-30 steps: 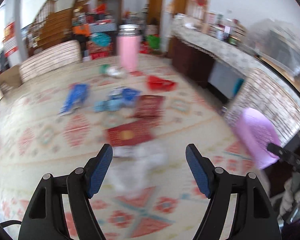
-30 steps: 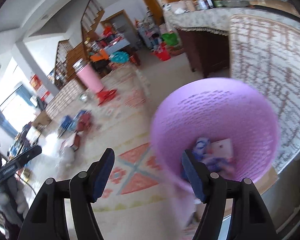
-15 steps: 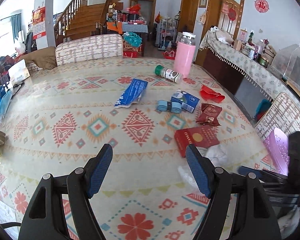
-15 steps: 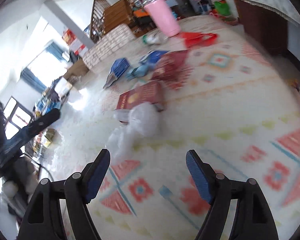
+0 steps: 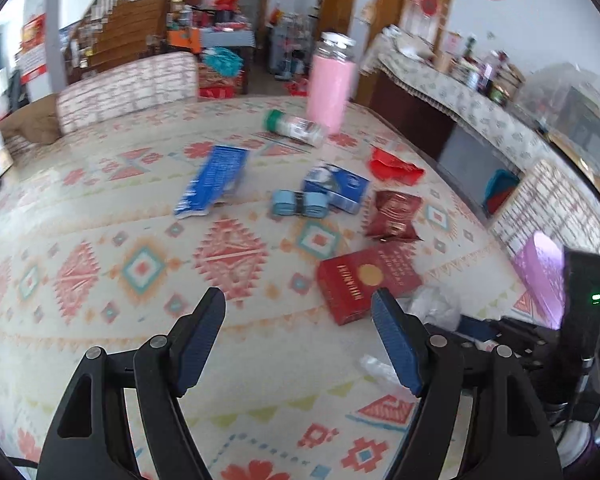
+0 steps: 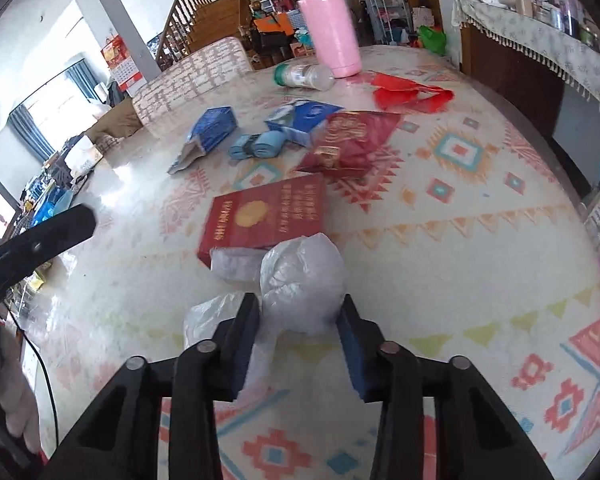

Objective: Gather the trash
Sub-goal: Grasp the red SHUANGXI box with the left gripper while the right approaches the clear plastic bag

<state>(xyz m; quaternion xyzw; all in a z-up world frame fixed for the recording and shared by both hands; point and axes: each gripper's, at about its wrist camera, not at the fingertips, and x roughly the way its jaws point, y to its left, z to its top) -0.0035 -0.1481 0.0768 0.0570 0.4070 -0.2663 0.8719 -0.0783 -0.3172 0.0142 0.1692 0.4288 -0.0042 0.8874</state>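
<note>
My right gripper is closed on a crumpled clear plastic bag that lies on the patterned tablecloth just in front of a red box. The bag also shows in the left wrist view, beside the red box. My left gripper is open and empty above the cloth, left of the right gripper. A purple mesh basket stands at the table's right edge. More trash lies beyond: a dark red snack packet, a blue carton, a blue packet, a red wrapper.
A tall pink tumbler stands at the far side of the table, with a green-capped bottle lying next to it. A blue cloth roll lies mid-table. A sideboard runs along the right.
My right gripper swung from the purple basket to the table, came down at the plastic bag and closed on it. My left gripper stayed open and shifted slightly.
</note>
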